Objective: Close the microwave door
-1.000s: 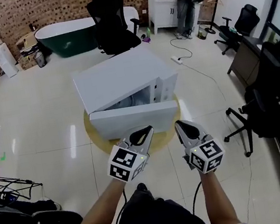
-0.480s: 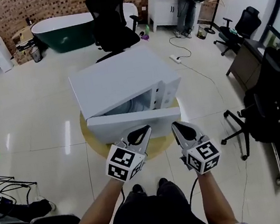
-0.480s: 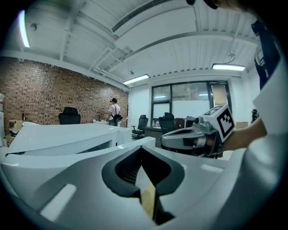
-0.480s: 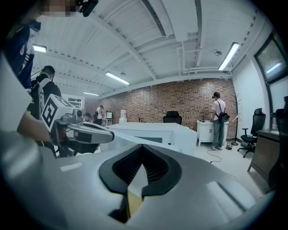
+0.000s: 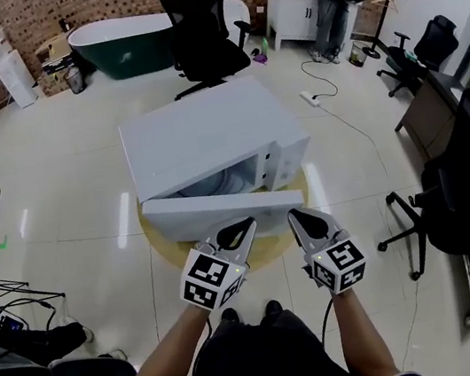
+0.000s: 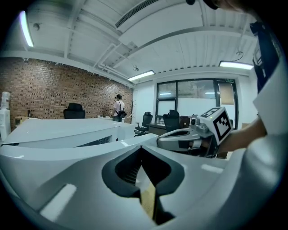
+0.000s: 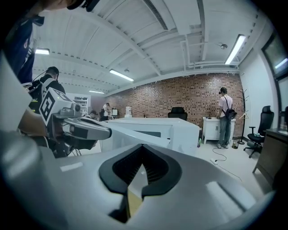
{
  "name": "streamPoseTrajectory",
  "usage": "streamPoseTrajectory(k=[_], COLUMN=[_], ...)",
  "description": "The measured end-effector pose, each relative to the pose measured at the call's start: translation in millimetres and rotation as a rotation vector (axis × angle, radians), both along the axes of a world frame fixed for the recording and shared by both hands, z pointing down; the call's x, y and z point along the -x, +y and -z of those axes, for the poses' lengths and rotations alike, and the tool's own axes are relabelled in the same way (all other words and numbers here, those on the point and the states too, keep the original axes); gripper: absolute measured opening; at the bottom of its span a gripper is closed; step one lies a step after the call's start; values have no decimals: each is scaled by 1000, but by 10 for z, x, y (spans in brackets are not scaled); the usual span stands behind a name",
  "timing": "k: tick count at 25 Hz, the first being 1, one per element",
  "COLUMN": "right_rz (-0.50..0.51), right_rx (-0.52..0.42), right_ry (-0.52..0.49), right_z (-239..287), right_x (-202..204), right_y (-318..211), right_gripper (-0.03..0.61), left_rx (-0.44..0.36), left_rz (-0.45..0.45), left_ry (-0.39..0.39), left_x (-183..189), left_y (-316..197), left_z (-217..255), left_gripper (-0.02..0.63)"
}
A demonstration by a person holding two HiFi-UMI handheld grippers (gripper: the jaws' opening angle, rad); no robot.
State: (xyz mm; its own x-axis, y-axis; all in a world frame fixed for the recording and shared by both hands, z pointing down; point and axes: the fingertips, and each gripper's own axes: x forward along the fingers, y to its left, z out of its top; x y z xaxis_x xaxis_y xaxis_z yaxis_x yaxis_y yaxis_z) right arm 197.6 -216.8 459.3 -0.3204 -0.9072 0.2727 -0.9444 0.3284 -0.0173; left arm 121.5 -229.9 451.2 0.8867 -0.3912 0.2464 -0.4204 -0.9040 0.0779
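1. Currently, step in hand: the approach. The door (image 5: 221,210) stands ajar, swung out towards the person, and neither gripper appears to touch it yet.
2. Task item: white microwave (image 5: 207,133) on a round wooden stand (image 5: 273,237). The door overhangs the stand's near edge, with the cavity showing in the wedge behind it.
3. Left gripper (image 5: 246,222): tongs pressed together, nothing between them, tips just before the door's outer face.
4. Right gripper (image 5: 296,213): tongs likewise pressed together and empty, near the door's right end.
5. Next move, as judged: set closed tips against the outer face, towards the right end, which seems the free one, and push away until the door meets the body. Too hard a shove might slide the microwave on the stand.
6. Surroundings: black office chair (image 5: 200,17) and green bathtub (image 5: 119,41) behind; person at a white cabinet (image 5: 293,6); cable (image 5: 329,107) on the floor; more chairs at right.
7. Obstructions: none seen between grippers and door.
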Motion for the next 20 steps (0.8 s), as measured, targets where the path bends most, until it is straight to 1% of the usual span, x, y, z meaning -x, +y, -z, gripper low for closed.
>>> streamPoseTrajectory(k=[11, 20], right_rz=[23, 33], right_rx=[-1, -15], right_ry=[7, 22], right_z=[-15, 16], right_x=[-203, -277], right_y=[-278, -700], right_gripper=[2, 2], left_rx=[0, -17], left_rz=[38, 76], left_ry=[-20, -22], left_x=[-107, -49], left_y=[-119, -285], left_z=[18, 114], left_gripper=[12, 12])
